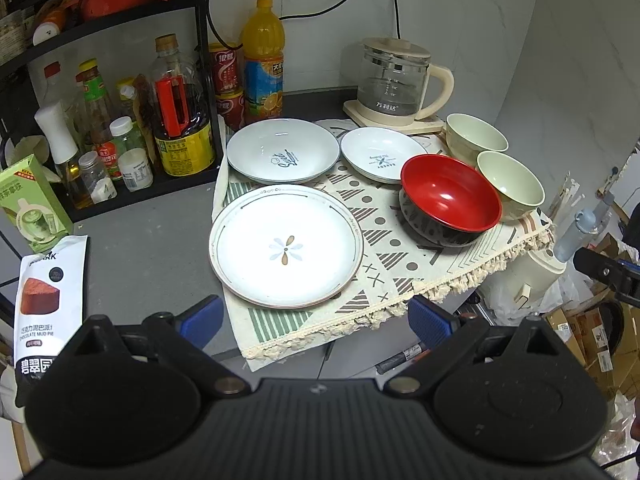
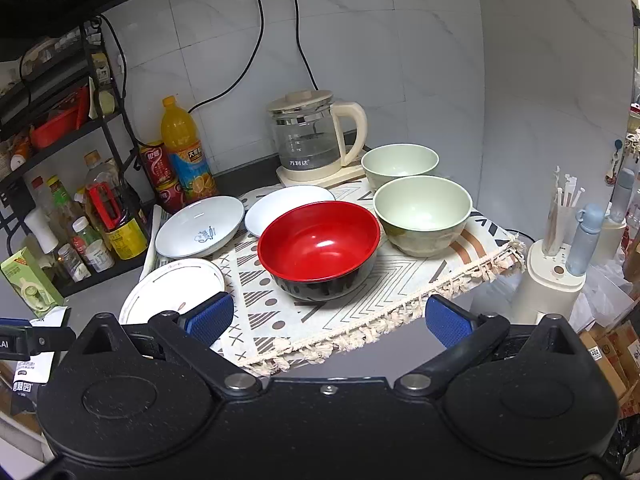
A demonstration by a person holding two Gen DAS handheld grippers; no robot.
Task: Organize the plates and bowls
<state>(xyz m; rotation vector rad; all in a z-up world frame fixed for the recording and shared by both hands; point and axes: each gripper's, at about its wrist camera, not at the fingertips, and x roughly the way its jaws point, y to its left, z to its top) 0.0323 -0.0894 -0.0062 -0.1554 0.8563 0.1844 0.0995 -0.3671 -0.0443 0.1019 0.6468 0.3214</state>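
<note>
On a patterned cloth [image 1: 384, 248] lie a large flower plate [image 1: 286, 246], a deep white plate [image 1: 283, 151] and a smaller white plate [image 1: 382, 154]. A red-and-black bowl [image 1: 450, 200] and two pale green bowls [image 1: 510, 184] [image 1: 475, 134] stand to the right. My left gripper [image 1: 314, 316] is open and empty, just short of the flower plate. My right gripper [image 2: 328, 318] is open and empty, in front of the red bowl [image 2: 320, 246]. The green bowls [image 2: 422, 214] [image 2: 400, 162] and the plates [image 2: 174, 290] [image 2: 200, 226] [image 2: 286, 204] show there too.
A glass kettle [image 1: 394, 80] stands at the back. An orange juice bottle [image 1: 264, 60], red cans [image 1: 228, 80] and a black rack of bottles [image 1: 120, 120] stand at the left. Snack packages [image 1: 50, 300] lie on the grey counter [image 1: 152, 248]. A cream appliance [image 2: 552, 288] stands off the right edge.
</note>
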